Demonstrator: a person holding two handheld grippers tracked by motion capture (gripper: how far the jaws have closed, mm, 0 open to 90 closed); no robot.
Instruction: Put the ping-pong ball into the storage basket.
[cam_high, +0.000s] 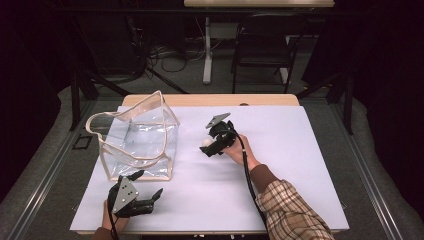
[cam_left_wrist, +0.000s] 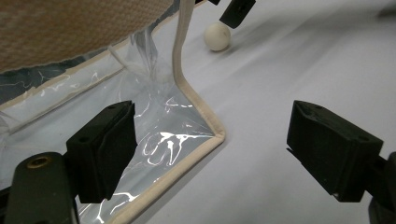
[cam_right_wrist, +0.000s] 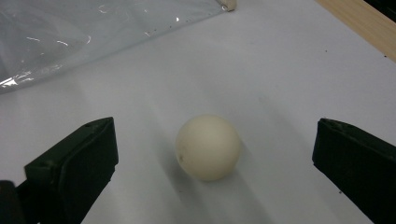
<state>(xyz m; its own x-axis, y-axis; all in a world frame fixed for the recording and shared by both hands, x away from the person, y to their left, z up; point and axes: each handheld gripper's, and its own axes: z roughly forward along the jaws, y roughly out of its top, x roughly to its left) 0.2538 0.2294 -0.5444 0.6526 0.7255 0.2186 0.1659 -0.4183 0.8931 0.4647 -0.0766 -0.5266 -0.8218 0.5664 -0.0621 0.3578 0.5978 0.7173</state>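
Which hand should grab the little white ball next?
Probably the right. The right gripper has its jaws open on either side of the small cream-white round ball on the table. The left gripper is open near a corner of the clear plastic bag with beige trim, farther from the ball.

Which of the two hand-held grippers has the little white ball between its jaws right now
The right hand-held gripper: the ball sits on the table between its open jaws, untouched. The left hand-held gripper is open at the clear bag's near corner instead.

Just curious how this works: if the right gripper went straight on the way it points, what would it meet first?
Probably the small cream ball, on the white table cover between the right gripper's open jaws.
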